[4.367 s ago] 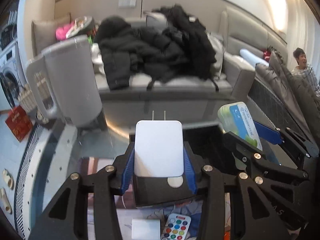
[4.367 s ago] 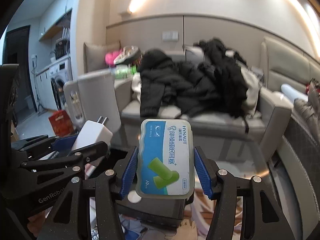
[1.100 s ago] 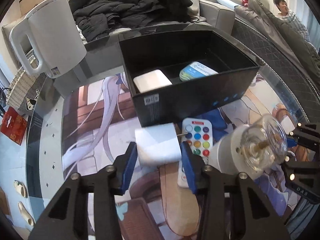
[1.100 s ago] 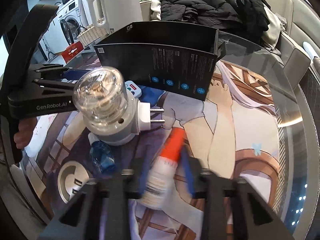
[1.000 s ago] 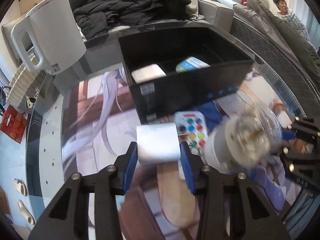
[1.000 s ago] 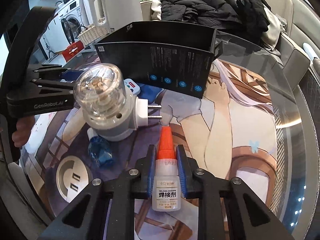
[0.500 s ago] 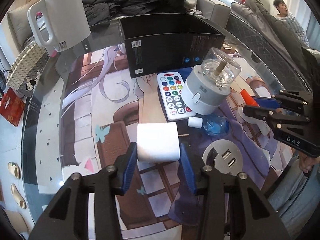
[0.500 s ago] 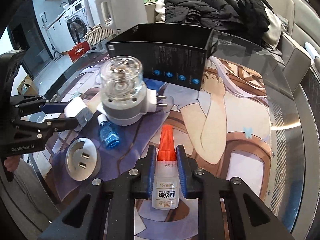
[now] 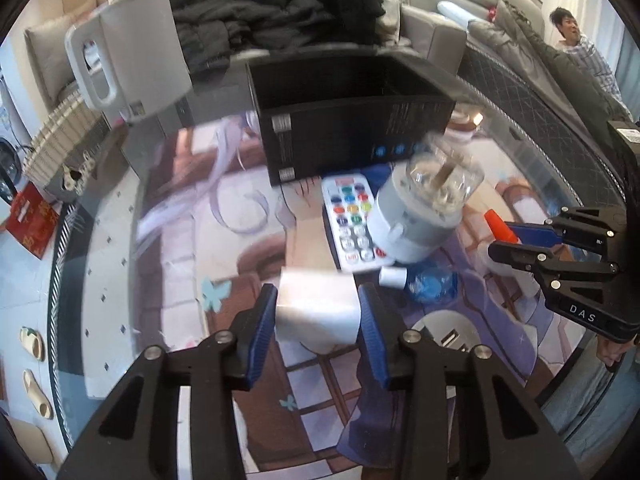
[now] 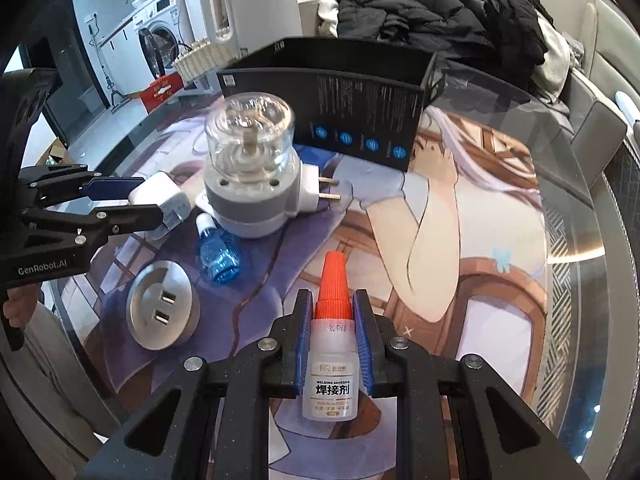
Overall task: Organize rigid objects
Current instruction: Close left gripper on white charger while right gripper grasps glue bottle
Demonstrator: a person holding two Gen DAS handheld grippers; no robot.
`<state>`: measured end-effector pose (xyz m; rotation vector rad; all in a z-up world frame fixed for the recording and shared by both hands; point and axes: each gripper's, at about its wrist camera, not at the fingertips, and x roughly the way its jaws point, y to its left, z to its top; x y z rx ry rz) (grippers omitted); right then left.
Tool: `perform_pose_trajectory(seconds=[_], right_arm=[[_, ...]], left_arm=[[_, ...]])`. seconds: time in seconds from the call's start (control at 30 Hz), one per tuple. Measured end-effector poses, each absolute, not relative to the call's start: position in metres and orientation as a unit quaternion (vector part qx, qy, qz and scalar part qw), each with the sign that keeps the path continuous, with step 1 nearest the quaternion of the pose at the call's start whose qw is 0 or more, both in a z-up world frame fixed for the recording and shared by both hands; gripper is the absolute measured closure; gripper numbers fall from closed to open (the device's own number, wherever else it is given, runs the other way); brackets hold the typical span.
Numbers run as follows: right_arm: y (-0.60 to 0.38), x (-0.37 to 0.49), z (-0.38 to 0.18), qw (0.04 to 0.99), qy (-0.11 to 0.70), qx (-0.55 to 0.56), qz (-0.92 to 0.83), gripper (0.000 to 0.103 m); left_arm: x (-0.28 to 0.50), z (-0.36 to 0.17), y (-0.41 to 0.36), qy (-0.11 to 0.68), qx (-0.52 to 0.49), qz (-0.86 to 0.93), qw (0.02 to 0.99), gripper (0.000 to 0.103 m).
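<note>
My left gripper [image 9: 317, 295] holds a white charger block [image 9: 316, 310] above the printed table mat. Its jaws are closing and the blue pads press the block's sides. The same block [image 10: 162, 198] shows at the left of the right wrist view. My right gripper [image 10: 333, 300] is shut on a small glue bottle [image 10: 330, 364] with an orange cap, held upright. Behind both stands the open black box [image 9: 352, 136], its inside hidden from here. In the left wrist view the right gripper [image 9: 502, 240] reaches in from the right.
On the mat lie a glass-domed plug-in lamp [image 10: 252, 176], a colour-button remote [image 9: 348, 220], a small blue bottle [image 10: 220, 256] and a round USB socket [image 10: 162, 312]. A white kettle [image 9: 132, 60] stands at the far left. A person [image 9: 576, 52] sits beyond the table.
The left gripper with the charger has drawn back from the black box, whose inside no longer shows. The right gripper keeps the glue bottle almost still.
</note>
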<state>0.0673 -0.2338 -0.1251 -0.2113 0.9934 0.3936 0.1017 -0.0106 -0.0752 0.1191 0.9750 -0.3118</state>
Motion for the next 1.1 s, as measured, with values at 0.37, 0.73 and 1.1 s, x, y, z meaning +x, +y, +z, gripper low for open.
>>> perform_pose_trajectory(seconds=[0.37, 0.73, 1.1], right_arm=[[-0.232, 0.066, -0.116, 0.866, 0.454, -0.093, 0.186, 0.082], [-0.233, 0.068, -0.13, 0.852, 0.48, -0.097, 0.186, 0.081], [-0.235, 0.062, -0.128, 0.842, 0.491, -0.088, 0.203, 0.076]], left_arm=[[0.098, -0.084, -0.014, 0.473, 0.071, -0.15, 0.865, 0.061], [0.086, -0.078, -0.008, 0.45, 0.129, -0.213, 0.857, 0.041], [0.09, -0.103, -0.015, 0.451, 0.235, -0.313, 0.802, 0.036]])
